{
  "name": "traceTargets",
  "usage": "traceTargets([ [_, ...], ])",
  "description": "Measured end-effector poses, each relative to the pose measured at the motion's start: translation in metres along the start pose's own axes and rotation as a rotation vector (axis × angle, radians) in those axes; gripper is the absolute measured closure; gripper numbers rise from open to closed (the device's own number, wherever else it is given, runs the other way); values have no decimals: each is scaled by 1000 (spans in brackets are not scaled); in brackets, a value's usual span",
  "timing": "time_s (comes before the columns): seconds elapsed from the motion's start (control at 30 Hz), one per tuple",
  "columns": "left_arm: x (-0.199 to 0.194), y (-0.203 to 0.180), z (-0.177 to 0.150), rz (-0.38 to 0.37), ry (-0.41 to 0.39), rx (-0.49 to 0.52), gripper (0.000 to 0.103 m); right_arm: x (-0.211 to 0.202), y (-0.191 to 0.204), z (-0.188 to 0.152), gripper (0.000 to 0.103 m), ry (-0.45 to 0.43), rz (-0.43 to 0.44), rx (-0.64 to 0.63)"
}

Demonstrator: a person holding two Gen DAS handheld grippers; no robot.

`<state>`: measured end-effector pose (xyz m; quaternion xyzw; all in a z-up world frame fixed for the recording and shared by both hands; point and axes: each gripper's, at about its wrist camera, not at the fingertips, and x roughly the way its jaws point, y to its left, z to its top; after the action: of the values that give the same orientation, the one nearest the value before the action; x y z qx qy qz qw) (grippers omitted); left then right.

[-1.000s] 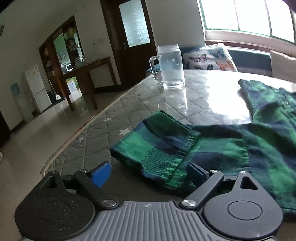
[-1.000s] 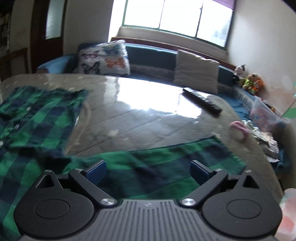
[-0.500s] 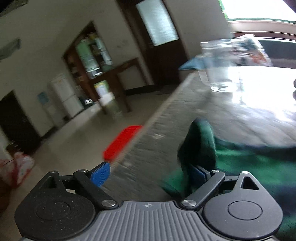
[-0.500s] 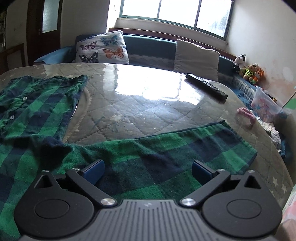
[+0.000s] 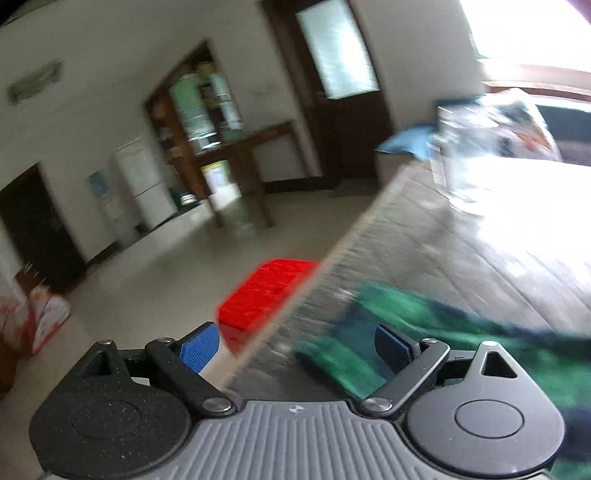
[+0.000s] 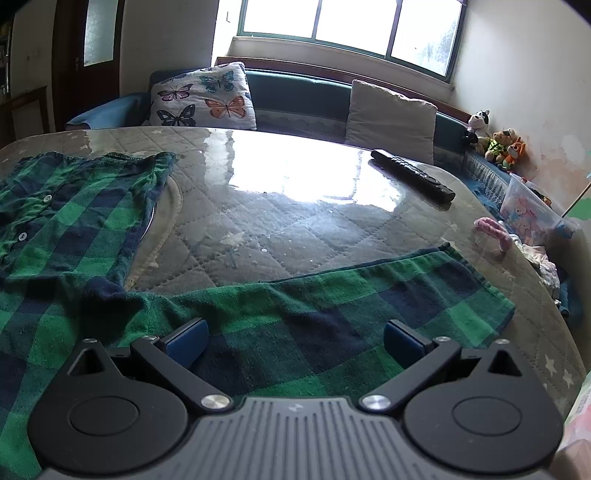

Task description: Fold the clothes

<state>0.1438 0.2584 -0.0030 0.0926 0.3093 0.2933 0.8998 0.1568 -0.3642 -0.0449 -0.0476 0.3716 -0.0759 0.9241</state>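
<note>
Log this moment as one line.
left tool: open, at sleeve | right tool: open, over shirt | fold: not started

The left wrist camera sits low at the edge of the quilted glass-topped table, looking along that edge toward the dark wooden door; its picture is blurred. The right wrist camera is low above the same table, facing the window. Both views share the green and navy checked garment, lying close below each camera.
</note>
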Motion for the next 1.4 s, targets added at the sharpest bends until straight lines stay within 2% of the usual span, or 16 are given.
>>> traceTargets([
  [0.1,8,-21,-9,-10,17,68,10,1,0,1,0,2,4,-1],
  [0.27,30,-38,-10,13,74,110,10,2,-2,3,0,9,14,-8],
  [0.37,24,-50,-1,-24,57,104,10,2,-2,9,0,8,27,-17],
  [0.5,6,-73,20,-141,10,107,16,0,1,22,2,-2,75,-23],
  [0.7,-13,-126,60,-410,-25,81,24,9,19,55,11,0,201,-23],
  [0.83,-12,-176,88,-558,-7,73,26,26,38,81,24,13,286,-19],
  [0.93,2,-209,104,-614,13,74,28,45,53,104,34,22,345,-15],
  [1.0,10,-228,110,-661,36,68,28,60,61,118,35,28,377,2],
  [1.07,24,-241,117,-703,75,51,28,75,66,129,41,36,399,24],
  [1.2,46,-257,125,-740,110,30,28,103,73,145,45,56,425,59],
  [1.4,63,-271,134,-838,155,-6,28,133,81,153,51,74,449,84],
])
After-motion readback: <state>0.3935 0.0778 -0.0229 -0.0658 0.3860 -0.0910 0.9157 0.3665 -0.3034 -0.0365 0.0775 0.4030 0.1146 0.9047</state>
